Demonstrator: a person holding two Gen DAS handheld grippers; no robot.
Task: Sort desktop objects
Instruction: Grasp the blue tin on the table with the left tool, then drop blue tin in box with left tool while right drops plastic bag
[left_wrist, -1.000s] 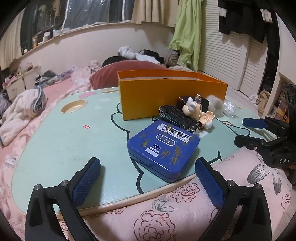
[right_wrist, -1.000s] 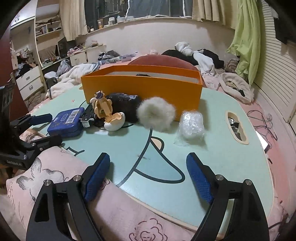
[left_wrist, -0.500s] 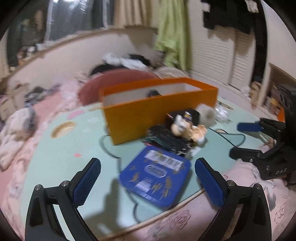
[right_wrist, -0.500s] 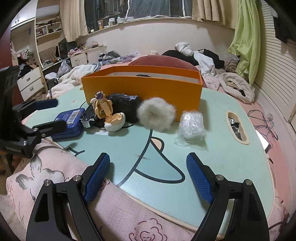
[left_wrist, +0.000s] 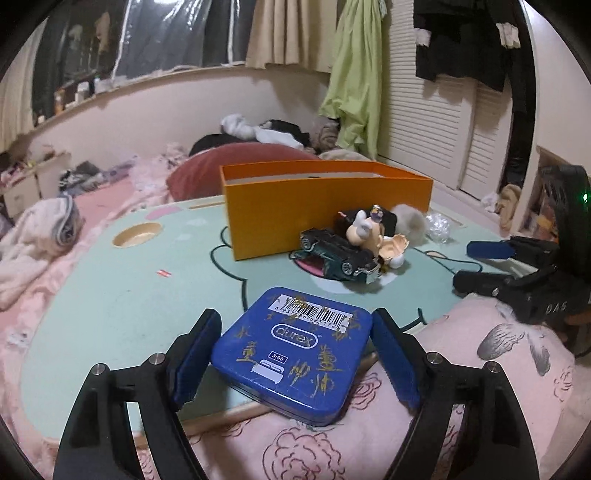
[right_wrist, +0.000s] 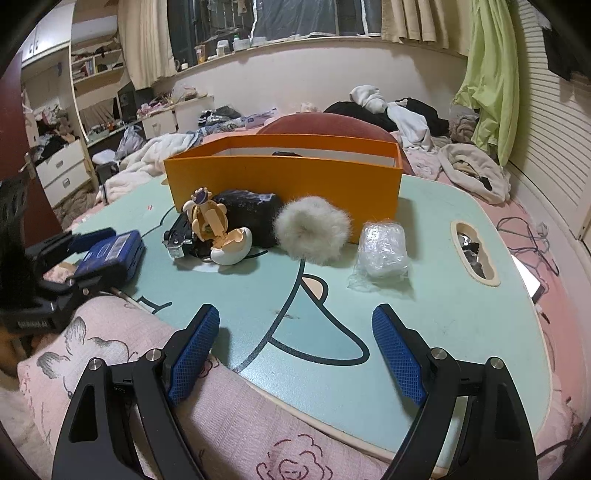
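A blue tin (left_wrist: 295, 354) with a barcode label lies at the near edge of the mint table (left_wrist: 129, 295), overhanging a pink flowered cushion (left_wrist: 480, 369). My left gripper (left_wrist: 295, 321) straddles it; its jaws are closing and both blue pads meet the tin's sides. From the right wrist view the left gripper (right_wrist: 99, 254) and the blue tin (right_wrist: 114, 251) are at far left. My right gripper (right_wrist: 295, 317) stands open over the table's near edge with nothing between its fingers. The orange box (left_wrist: 325, 221) stands behind.
In front of the orange box (right_wrist: 280, 177) lie a toy car (left_wrist: 340, 258), a cartoon figure (right_wrist: 207, 218) with an eggshell, a black pouch (right_wrist: 251, 214), a grey fluffy ball (right_wrist: 312, 230) and a clear wrapped packet (right_wrist: 382, 247). A bed with clothes surrounds the table.
My left gripper has come forward around the blue tin and its jaws have narrowed from wide open onto the tin's sides. The right gripper has not moved.
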